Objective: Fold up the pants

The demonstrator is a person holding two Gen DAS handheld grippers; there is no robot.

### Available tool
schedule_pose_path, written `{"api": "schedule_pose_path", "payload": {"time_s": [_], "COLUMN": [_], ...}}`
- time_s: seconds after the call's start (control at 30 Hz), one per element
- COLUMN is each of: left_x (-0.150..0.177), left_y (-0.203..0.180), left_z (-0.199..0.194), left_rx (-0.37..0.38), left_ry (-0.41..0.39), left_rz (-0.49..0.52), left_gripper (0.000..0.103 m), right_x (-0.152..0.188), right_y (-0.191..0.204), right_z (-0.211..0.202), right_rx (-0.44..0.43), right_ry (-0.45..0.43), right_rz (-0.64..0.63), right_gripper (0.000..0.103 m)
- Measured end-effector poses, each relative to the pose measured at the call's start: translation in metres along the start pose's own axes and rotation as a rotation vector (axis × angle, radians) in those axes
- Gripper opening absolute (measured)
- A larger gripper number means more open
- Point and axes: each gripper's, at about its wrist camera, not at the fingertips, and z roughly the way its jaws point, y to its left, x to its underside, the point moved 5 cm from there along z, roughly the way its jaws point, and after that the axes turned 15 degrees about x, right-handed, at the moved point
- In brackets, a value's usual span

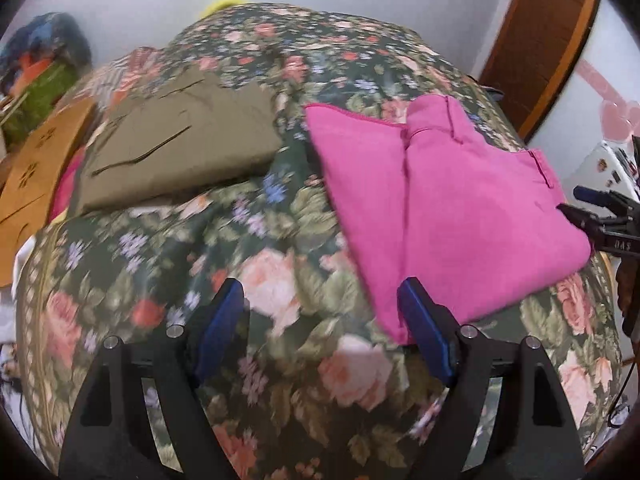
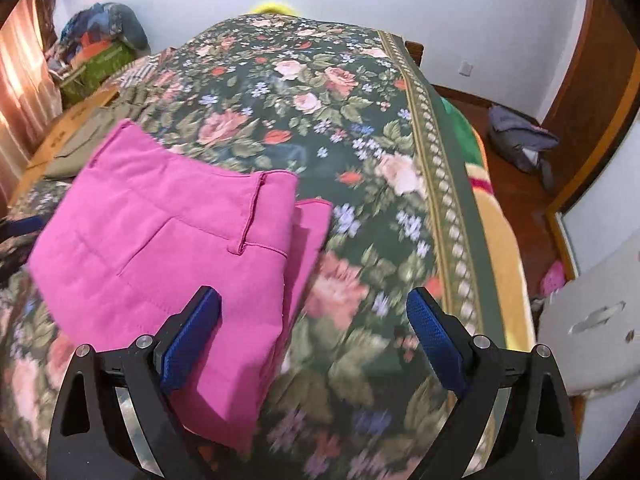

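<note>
Left wrist view puts our left gripper (image 1: 320,320) nearest, jaws spread wide and holding nothing above the floral bedspread (image 1: 280,380). Just beyond it, the pink pants (image 1: 460,208) lie folded into a compact, layered rectangle, and our right gripper (image 2: 314,332) hovers at their near edge, also wide and empty. We judge the folding essentially done, with perhaps only a final tidy or a move onto a pile left. Farther off, olive pants (image 1: 180,148) rest folded beside a cardboard box (image 1: 36,176). Motion blur smears the bedspread, and we cannot count the pink layers or see their underside.
</note>
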Motion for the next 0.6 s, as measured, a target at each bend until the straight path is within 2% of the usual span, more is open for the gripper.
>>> {"api": "schedule_pose_path", "payload": {"time_s": [0.03, 0.1, 0.23, 0.4, 0.6], "left_x": [0.002, 0.003, -0.007, -0.033, -0.054], "left_y": [0.002, 0.004, -0.001, -0.022, -0.053], "left_z": [-0.002, -0.008, -0.018, -0.029, -0.031], "left_rx": [-0.006, -0.023, -0.059, -0.056, -0.039], "left_ry": [0.000, -0.006, -0.021, -0.070, -0.115], "left_rz": [-0.008, -0.014, 0.025, 0.073, 0.128], "left_gripper": [0.081, 0.081, 0.081, 0.082, 0.090], "right_x": [-0.002, -0.007, -0.013, -0.024, -0.031], "right_y": [0.000, 0.000, 0.002, 0.001, -0.003], "right_z": [0.001, 0.000, -0.009, -0.024, -0.031], "right_rx": [0.010, 0.023, 0.013, -0.009, -0.047], "right_ry": [-0.003, -0.015, -0.047, -0.103, -0.117], "right_rz": [-0.009, -0.031, -0.051, -0.015, 0.025], "right_gripper": [0.092, 0.084, 0.074, 0.074, 0.077]}}
